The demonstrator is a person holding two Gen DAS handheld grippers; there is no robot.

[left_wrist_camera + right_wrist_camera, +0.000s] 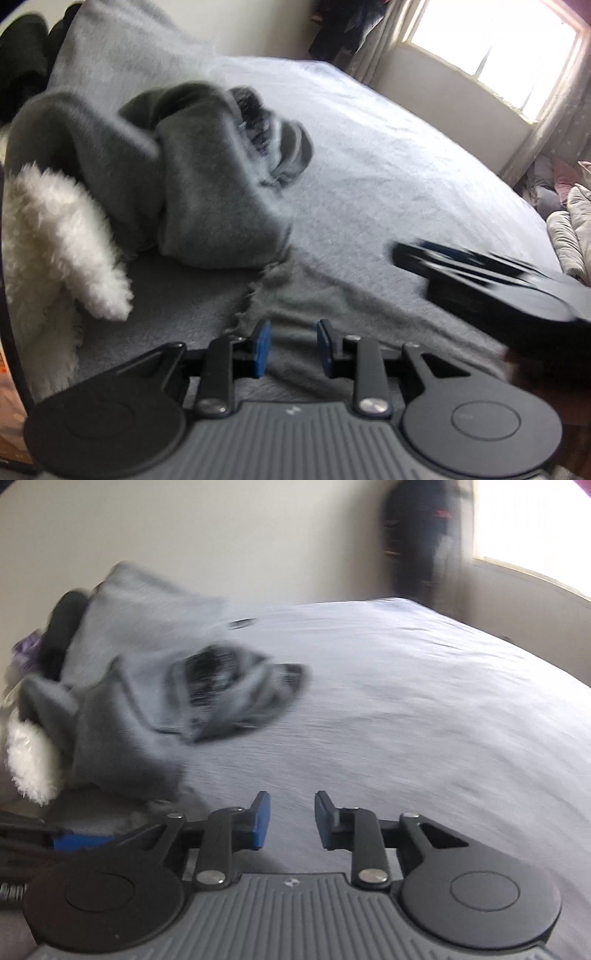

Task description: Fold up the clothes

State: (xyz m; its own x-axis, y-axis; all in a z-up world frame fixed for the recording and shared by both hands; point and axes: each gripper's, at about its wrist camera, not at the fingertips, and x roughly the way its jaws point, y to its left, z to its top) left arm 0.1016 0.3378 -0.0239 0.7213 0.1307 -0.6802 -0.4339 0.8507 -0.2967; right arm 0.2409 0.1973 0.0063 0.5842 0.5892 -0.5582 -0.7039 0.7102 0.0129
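This is a bedroom in a home; a wide bed (388, 155) under a pale grey cover fills most of both views; a heap of clothes (177, 177) in grey fleece with a white fluffy piece (62, 236) beside it lies on the cover near a large grey pillow (122, 48). A bright window (495, 48) with light curtains (557, 122) stands past the far corner of the bed; dark garments (347, 26) hang against the plain cream wall (221, 535); soft quilted bedding (569, 221) is piled on the floor beside the bed.
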